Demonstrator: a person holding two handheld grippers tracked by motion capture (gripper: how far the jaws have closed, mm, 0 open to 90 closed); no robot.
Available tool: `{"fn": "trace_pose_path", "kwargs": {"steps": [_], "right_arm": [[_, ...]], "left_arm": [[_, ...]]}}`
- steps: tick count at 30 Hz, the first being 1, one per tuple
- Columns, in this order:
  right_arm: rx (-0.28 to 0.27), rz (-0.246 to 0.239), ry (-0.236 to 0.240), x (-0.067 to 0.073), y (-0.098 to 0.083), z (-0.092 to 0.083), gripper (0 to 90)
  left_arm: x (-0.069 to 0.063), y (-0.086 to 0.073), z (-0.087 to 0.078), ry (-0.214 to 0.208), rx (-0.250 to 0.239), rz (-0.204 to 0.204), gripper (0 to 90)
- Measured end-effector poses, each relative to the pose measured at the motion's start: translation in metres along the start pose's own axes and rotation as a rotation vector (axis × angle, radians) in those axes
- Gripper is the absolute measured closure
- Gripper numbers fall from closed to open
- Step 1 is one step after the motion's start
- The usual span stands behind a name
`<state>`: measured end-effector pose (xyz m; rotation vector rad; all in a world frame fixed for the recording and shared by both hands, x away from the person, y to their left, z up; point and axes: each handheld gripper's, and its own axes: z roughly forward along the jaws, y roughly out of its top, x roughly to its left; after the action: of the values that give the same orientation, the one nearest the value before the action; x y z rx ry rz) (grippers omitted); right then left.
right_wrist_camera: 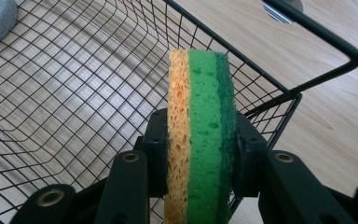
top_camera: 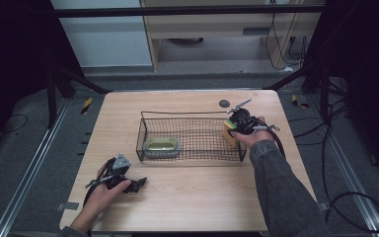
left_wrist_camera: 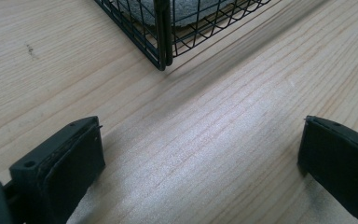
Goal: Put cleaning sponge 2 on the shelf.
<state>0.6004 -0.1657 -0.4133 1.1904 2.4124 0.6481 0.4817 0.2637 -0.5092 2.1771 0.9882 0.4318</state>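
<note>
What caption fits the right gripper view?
Right gripper holding a sponge upright between its jaws, at the corner of a wire basket.

The wire basket [top_camera: 192, 136] sits at the centre of the table [top_camera: 192, 207], with a dish [top_camera: 161, 144] inside it at its lower left corner. My right gripper [top_camera: 238, 127] is at the basket's right end in the high view, the sponge [right_wrist_camera: 200, 135] upright between its jaws above the basket's corner. My left gripper [top_camera: 137, 183] rests on the table at the lower left, below and apart from the basket; a small disc [top_camera: 224, 103] lies above the basket.
</note>
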Motion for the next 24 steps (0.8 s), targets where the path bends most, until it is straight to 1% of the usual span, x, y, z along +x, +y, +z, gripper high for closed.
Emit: {"fn": "trace_pose_path", "kwargs": {"steps": [6, 19, 23, 24], "right_arm": [[-0.001, -0.01, -0.001, 0.0017, 0.0007, 0.0006, 64.1], [-0.002, -0.012, 0.005, 0.0038, 0.001, 0.0002, 62.8], [-0.006, -0.008, 0.002, 0.0033, 0.0014, -0.0012, 60.4], [-0.011, -0.009, -0.003, 0.0025, 0.0014, -0.002, 58.6]], "left_arm": [[0.0, 0.0, 0.0, 0.001, 0.0, -0.001, 0.0], [-0.0001, -0.0001, 0.0, 0.0, 0.0, -0.001, 0.0], [0.0, -0.0001, 0.0, 0.0, 0.0, -0.001, 0.0], [0.0, -0.0001, 0.0, 0.0, 0.0, -0.001, 0.0]]}}
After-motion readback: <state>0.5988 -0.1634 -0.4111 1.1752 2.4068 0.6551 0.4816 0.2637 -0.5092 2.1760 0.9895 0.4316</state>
